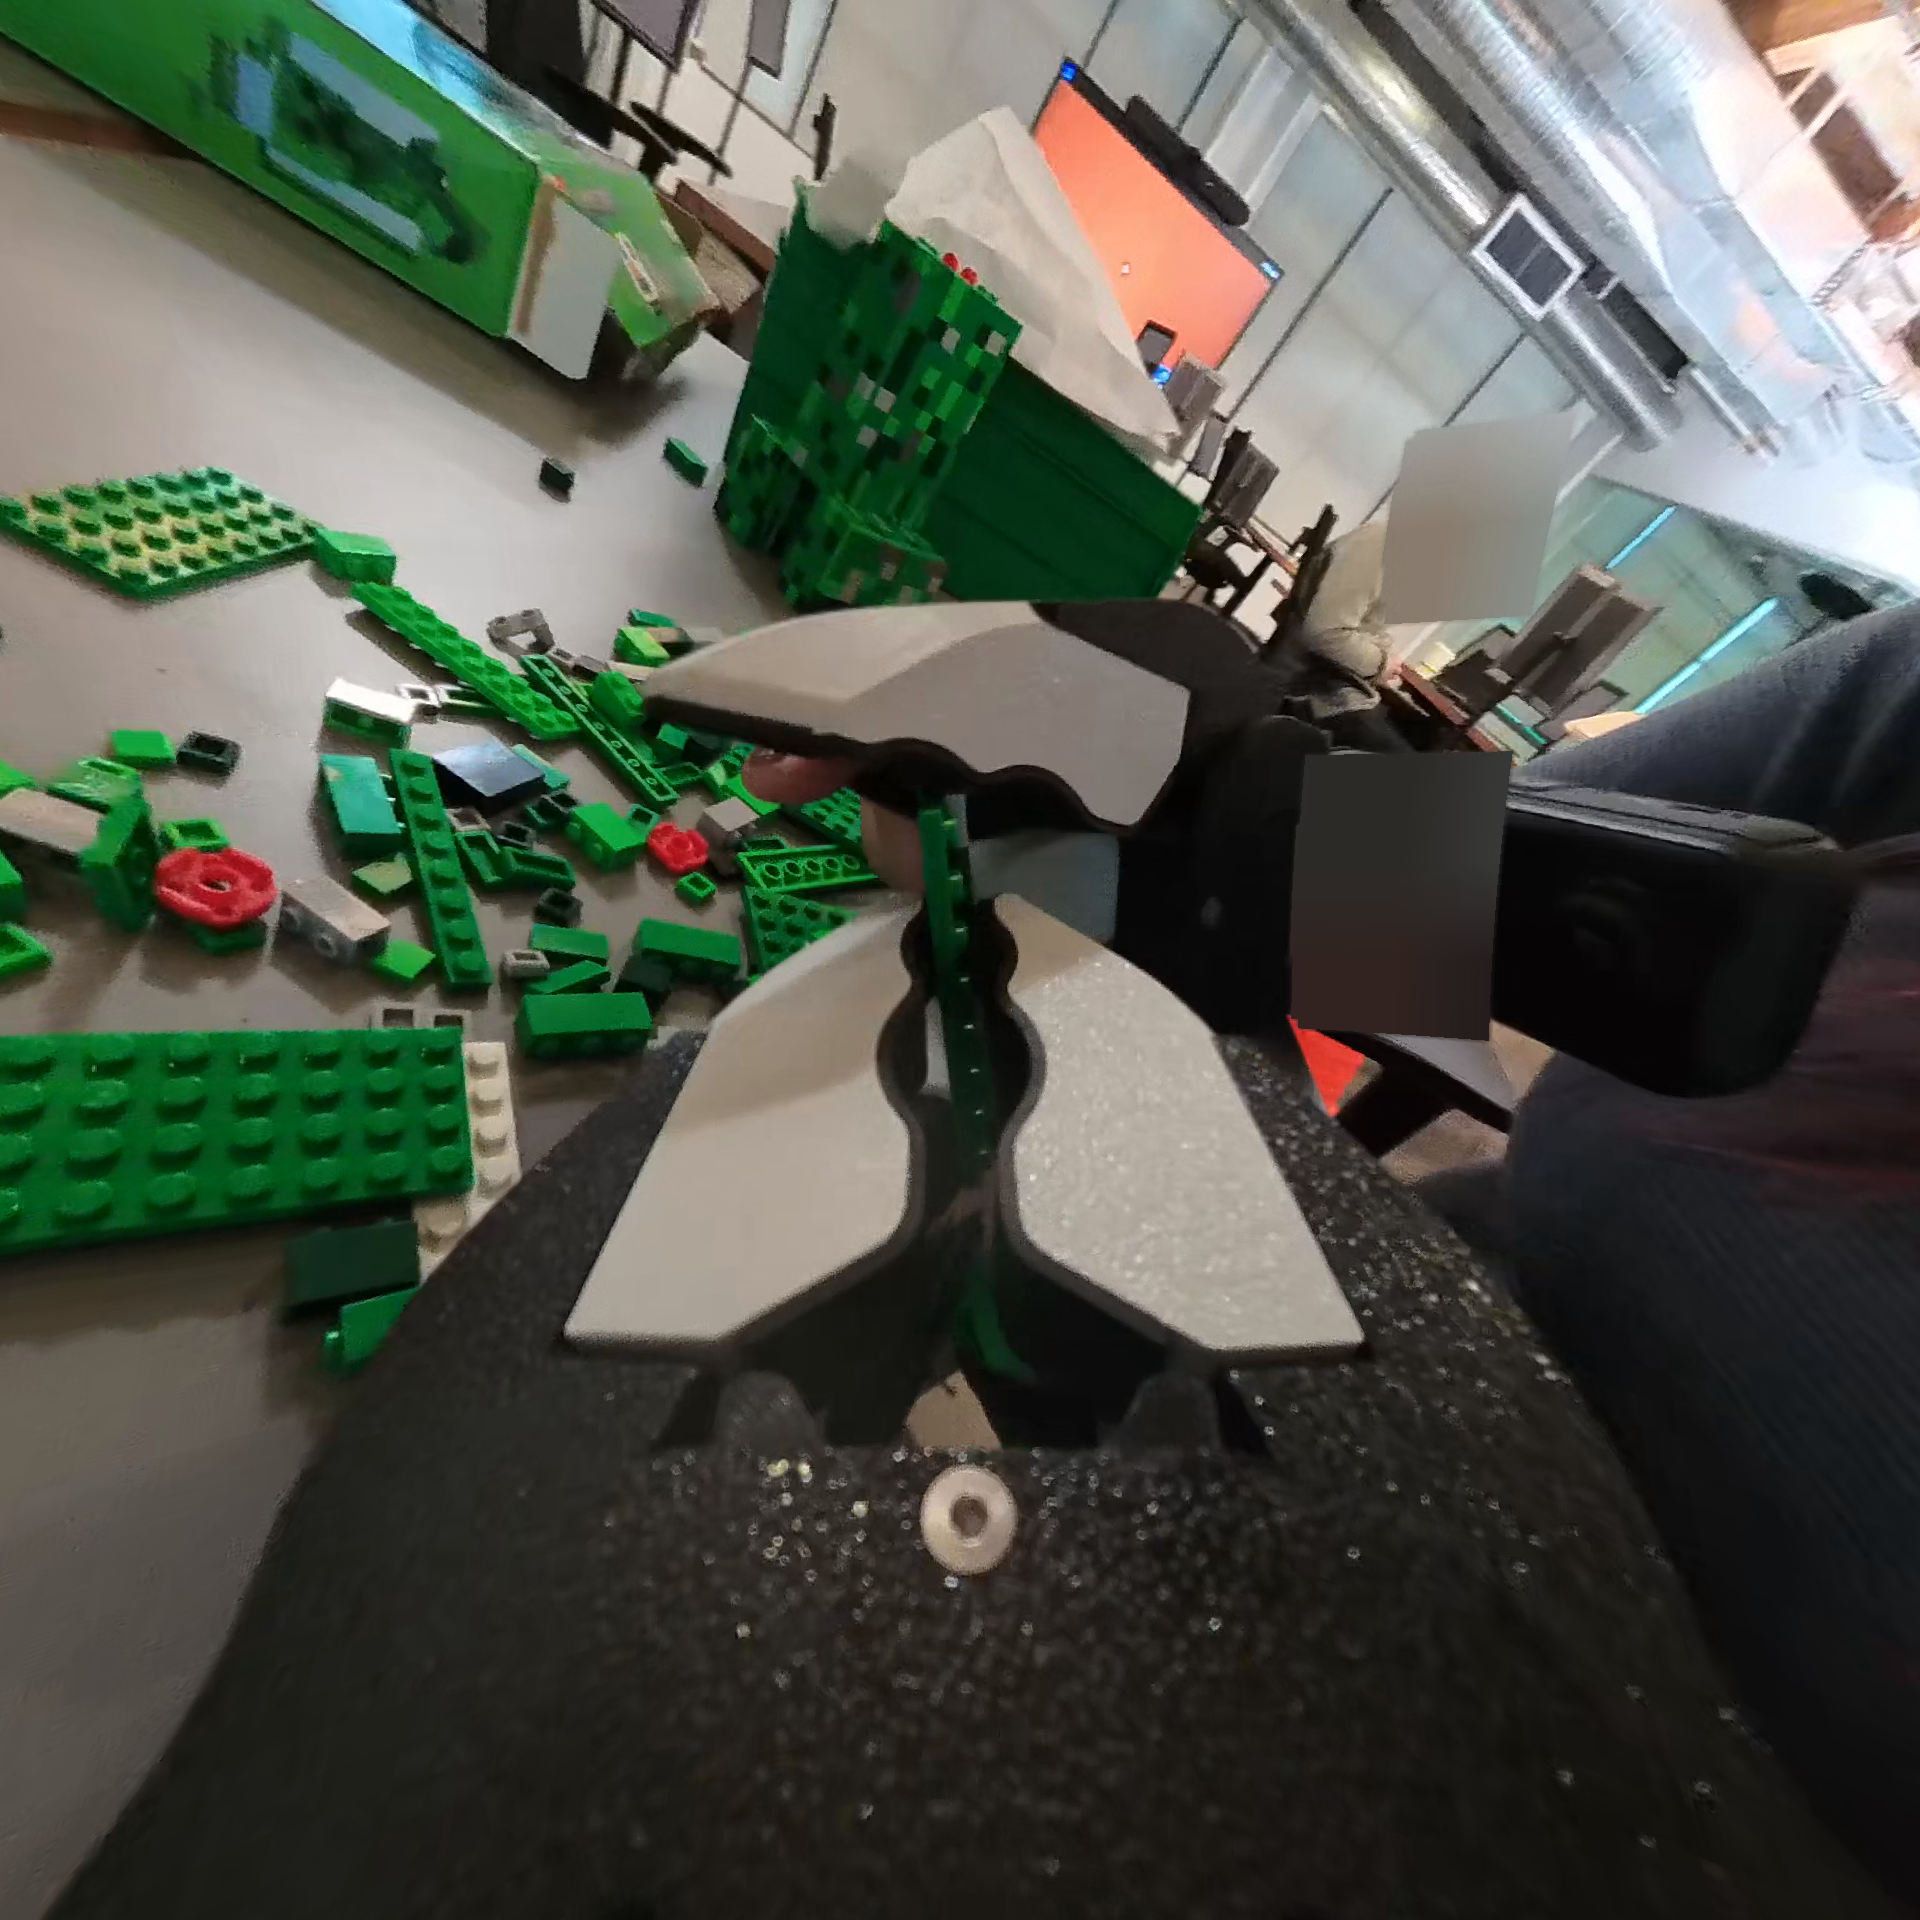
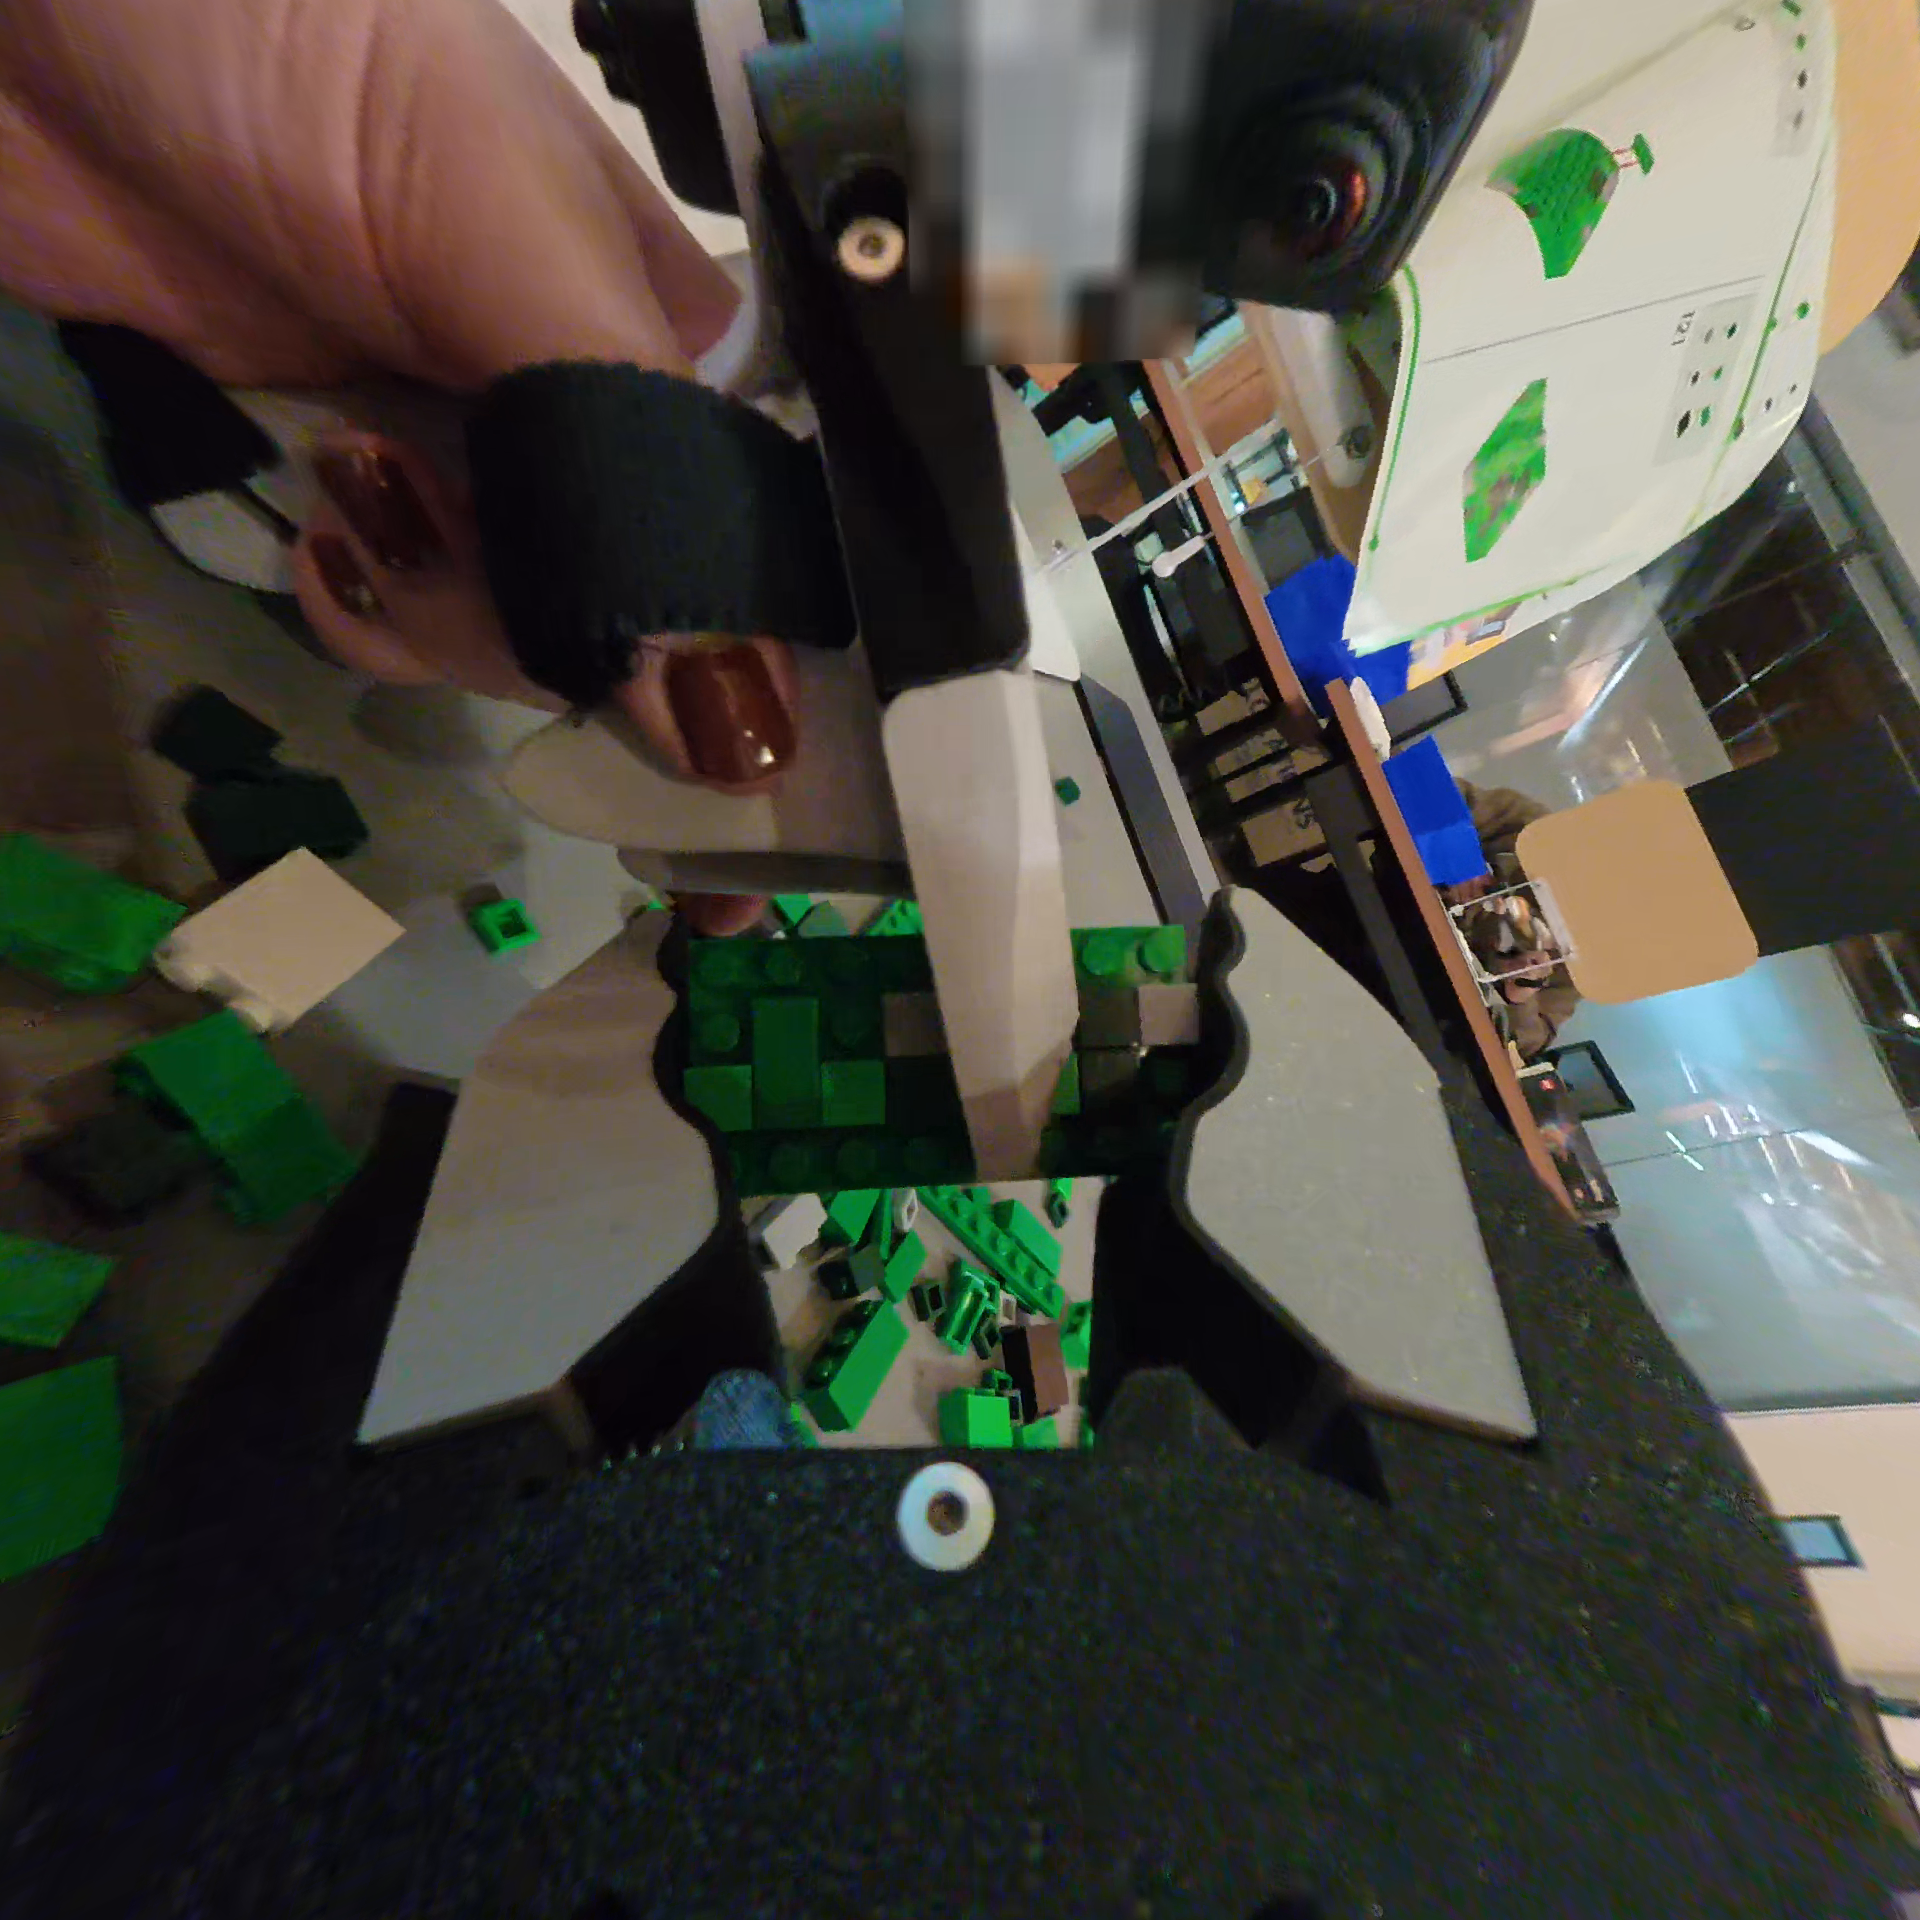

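Here a green plate (image 1: 961, 1023) is held by both grippers above the table (image 1: 208, 343).

In the left wrist view the plate is seen on edge, and it is clamped between the narrow fingers of the left gripper (image 1: 961, 935). The right gripper (image 1: 727, 717) is seen from the side just above, at the upper end of the plate. In the right wrist view the flat side of the same plate (image 2: 790, 1049) is shown, with small green and grey tiles on it, and the right gripper (image 2: 935, 997) is closed around its two short ends. One finger of the left gripper (image 2: 997, 935) is laid across the plate. Below, loose bricks (image 1: 468, 831) are scattered on the table, near a green baseplate (image 1: 229, 1132), a red round piece (image 1: 215, 885) and a green box (image 1: 343, 177).
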Demonstrator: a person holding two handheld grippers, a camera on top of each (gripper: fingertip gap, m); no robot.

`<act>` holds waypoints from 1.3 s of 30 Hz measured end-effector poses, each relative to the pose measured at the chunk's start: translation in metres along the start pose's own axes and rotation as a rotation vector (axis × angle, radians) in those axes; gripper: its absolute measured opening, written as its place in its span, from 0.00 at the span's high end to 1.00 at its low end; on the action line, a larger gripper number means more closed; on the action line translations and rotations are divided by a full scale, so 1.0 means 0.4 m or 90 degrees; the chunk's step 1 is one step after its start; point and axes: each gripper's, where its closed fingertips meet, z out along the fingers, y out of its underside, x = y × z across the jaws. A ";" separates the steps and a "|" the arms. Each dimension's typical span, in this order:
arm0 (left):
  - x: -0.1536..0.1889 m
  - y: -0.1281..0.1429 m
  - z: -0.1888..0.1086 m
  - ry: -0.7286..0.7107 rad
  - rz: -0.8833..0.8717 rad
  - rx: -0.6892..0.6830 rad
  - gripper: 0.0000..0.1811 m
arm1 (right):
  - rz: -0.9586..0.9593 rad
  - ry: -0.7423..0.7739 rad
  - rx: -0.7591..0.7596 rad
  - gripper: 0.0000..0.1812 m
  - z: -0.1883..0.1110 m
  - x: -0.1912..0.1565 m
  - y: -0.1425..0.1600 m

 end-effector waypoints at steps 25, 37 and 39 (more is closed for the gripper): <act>-0.039 -0.001 -0.010 -0.001 -0.218 0.040 0.94 | -0.175 0.109 -0.147 0.49 0.032 0.025 0.043; -0.035 -0.007 -0.015 0.026 -0.242 0.055 0.93 | -0.168 0.133 -0.099 0.49 0.033 0.031 0.028; -0.027 -0.009 -0.012 0.012 -0.161 0.045 0.94 | -0.066 0.077 -0.053 0.49 0.026 0.019 0.016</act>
